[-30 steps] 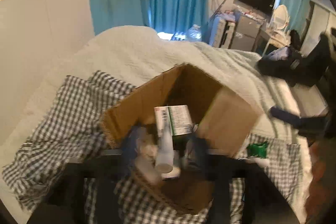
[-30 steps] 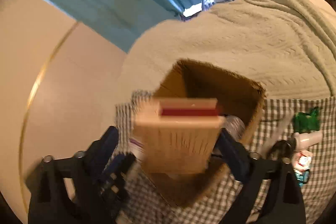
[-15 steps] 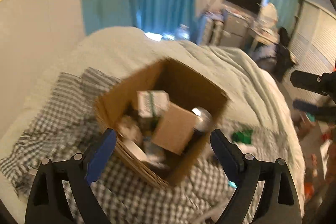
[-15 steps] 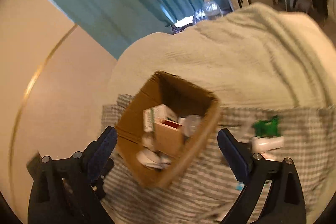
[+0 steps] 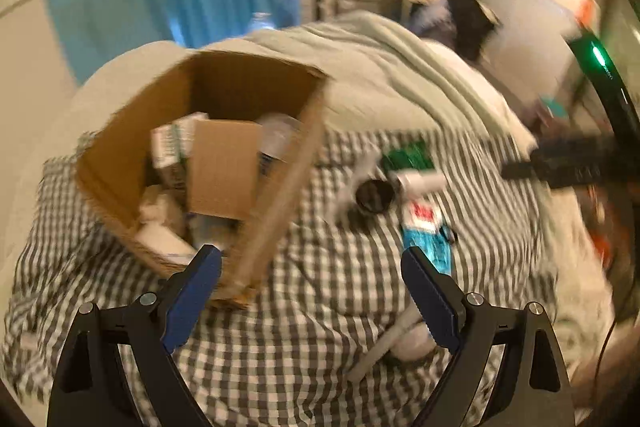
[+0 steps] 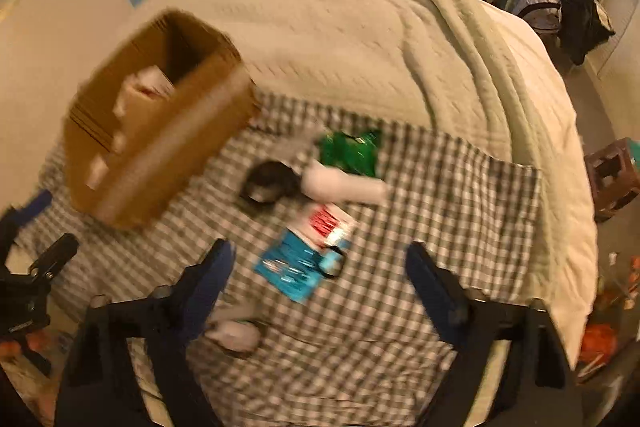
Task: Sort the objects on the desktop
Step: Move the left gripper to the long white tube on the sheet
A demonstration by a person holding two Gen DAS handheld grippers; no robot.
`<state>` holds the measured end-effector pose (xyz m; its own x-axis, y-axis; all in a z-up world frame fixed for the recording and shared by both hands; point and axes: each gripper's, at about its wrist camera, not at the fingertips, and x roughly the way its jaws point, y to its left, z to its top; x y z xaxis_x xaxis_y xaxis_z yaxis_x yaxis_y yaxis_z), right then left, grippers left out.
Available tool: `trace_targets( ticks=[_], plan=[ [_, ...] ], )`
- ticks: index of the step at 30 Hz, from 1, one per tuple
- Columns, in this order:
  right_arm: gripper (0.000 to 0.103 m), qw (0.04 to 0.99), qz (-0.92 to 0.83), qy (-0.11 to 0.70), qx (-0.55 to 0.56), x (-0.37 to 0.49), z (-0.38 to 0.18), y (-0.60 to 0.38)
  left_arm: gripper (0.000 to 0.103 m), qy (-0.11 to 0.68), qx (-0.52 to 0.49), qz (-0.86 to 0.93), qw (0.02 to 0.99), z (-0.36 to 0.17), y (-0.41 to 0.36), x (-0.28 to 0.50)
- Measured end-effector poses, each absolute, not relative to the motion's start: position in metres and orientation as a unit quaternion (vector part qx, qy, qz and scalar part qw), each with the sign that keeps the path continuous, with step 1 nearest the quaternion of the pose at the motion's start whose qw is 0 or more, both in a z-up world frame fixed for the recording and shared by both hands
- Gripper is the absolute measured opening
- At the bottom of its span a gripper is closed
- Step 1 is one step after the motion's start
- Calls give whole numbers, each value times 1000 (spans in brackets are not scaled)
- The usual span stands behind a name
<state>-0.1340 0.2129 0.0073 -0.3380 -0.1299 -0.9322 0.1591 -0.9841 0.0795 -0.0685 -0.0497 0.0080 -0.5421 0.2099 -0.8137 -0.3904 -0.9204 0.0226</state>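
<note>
Both grippers have let go and pulled back from the cardboard box (image 5: pixel 208 163).

Left wrist view: the left gripper (image 5: pixel 312 279) gapes wide, holding nothing; the box sits at 10 o'clock, a small carton (image 5: pixel 222 171) inside.

Right wrist view: the right gripper (image 6: pixel 320 275) is spread apart and bare over the checked cloth (image 6: pixel 440 211); a teal packet (image 6: pixel 292 267) lies between its fingers, a green packet (image 6: pixel 352 151) at 12 o'clock.

Left gripper (image 5: pixel 312 267) spread wide, empty; right gripper (image 6: pixel 318 263) likewise.
</note>
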Motion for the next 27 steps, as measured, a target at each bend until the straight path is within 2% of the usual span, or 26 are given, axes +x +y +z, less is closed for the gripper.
trace_targets(
  ticks=[5,9,12,19,23,27],
  plan=[
    [79,111,-805,35,581,-138,-10,210,94,168,-479,829,236,-40,-18,-56],
    [79,121,-789,37,602,-142,-34,203,94,198,-510,799,250,-77,-8,-48],
    [79,117,-774,43,620,-147,-58,202,94,203,-542,778,247,-103,-7,-48],
    [79,113,-735,-11,669,-163,-116,216,94,230,-557,753,264,-135,-2,-43],
    [79,116,-725,-21,678,-170,-136,216,94,220,-575,744,259,-152,0,-50],
    [77,120,-718,-10,686,-172,-151,211,87,232,-580,736,261,-163,4,-50]
  ],
)
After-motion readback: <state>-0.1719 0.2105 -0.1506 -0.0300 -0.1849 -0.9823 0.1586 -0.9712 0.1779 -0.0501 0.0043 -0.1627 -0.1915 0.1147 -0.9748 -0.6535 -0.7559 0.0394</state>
